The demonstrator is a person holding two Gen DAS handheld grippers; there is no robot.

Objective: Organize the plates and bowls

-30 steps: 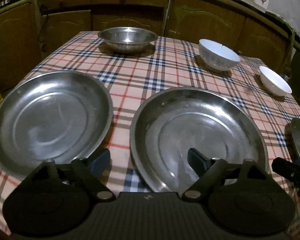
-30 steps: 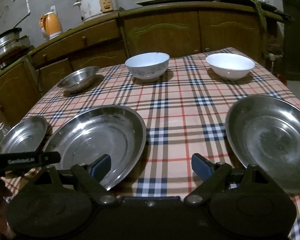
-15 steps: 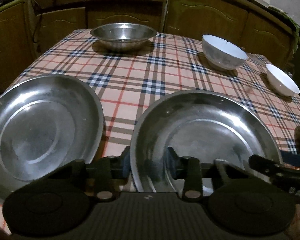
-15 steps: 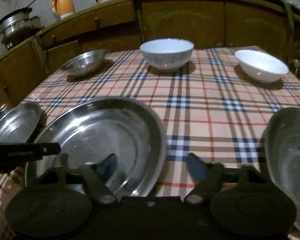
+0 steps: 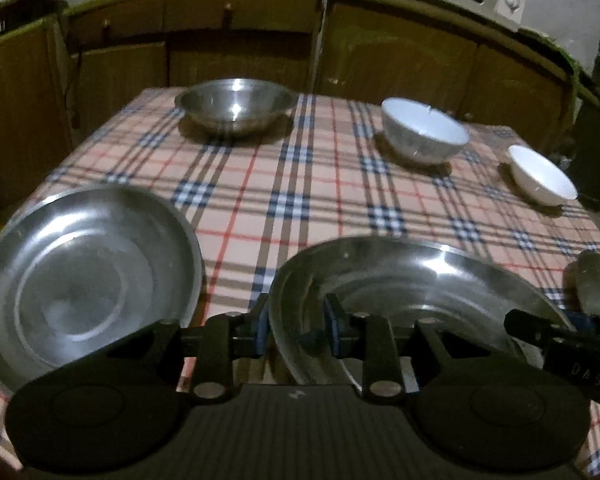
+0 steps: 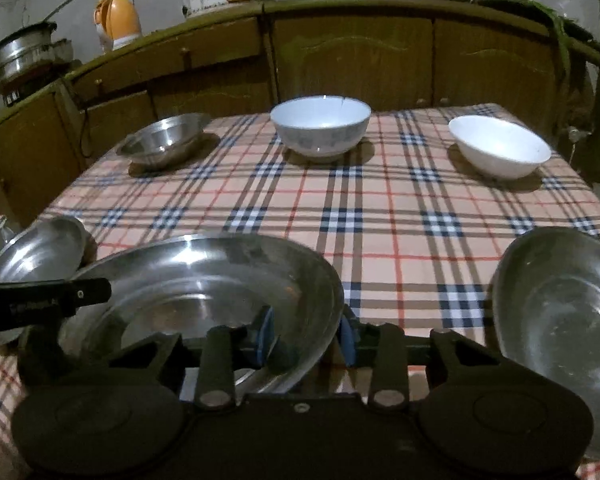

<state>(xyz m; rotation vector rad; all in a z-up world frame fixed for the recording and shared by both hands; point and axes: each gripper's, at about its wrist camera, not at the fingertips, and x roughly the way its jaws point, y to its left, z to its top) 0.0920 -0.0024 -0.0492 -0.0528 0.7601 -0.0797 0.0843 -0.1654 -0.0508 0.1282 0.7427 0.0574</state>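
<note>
Both grippers, left gripper [image 5: 294, 330] and right gripper [image 6: 306, 338], are just now closing narrow jaws on the middle round steel plate's [image 5: 400, 292] near rim, tipping it up, probably for stacking.

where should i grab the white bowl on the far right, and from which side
Take the white bowl by its rim, one finger inside and one outside, coming from above on the near side. It sits upright and open-topped, its flared wall thin enough to pinch, with bare tablecloth around it. It is likely too wide to span whole.

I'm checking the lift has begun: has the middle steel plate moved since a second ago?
Yes. The middle plate appears tipped, near rim up off the checked tablecloth; earlier it lay flat.
</note>
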